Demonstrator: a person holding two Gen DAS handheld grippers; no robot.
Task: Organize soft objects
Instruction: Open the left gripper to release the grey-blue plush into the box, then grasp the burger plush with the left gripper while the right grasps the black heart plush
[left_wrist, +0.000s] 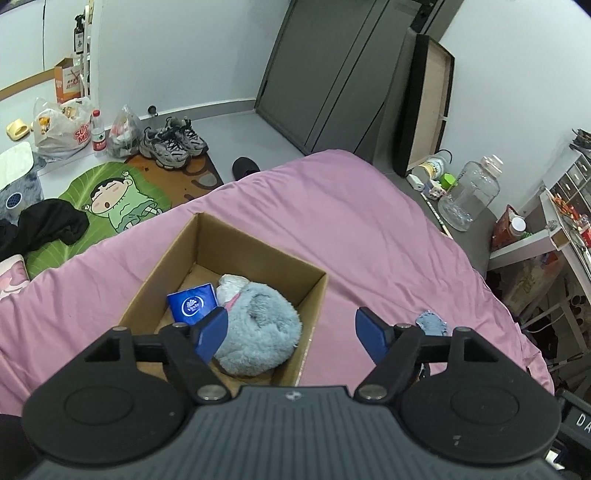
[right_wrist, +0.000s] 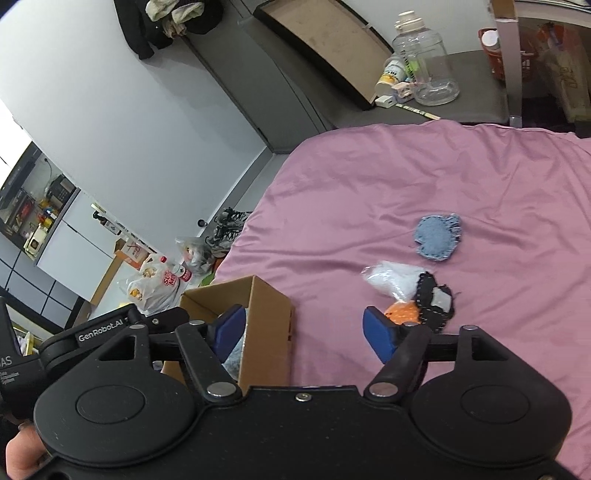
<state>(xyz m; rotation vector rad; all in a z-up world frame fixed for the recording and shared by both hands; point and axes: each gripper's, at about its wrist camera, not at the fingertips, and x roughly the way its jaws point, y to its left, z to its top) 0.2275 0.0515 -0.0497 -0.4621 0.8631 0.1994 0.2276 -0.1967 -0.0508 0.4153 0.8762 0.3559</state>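
We see both grippers, left and right, fingers spread, holding nothing. Blue plush and tissue pack lie in the box on the bed. Denim patch lies on the sheet, near the bagged items.

"genrobot.ai" stands in white letters on the black body of the left gripper, seen from the right wrist view; beside it, at the picture's left edge, the letters "as" show on a black part, with small print below too fine to read. the white plastic bag on the floor bears red lettering, only partly legible
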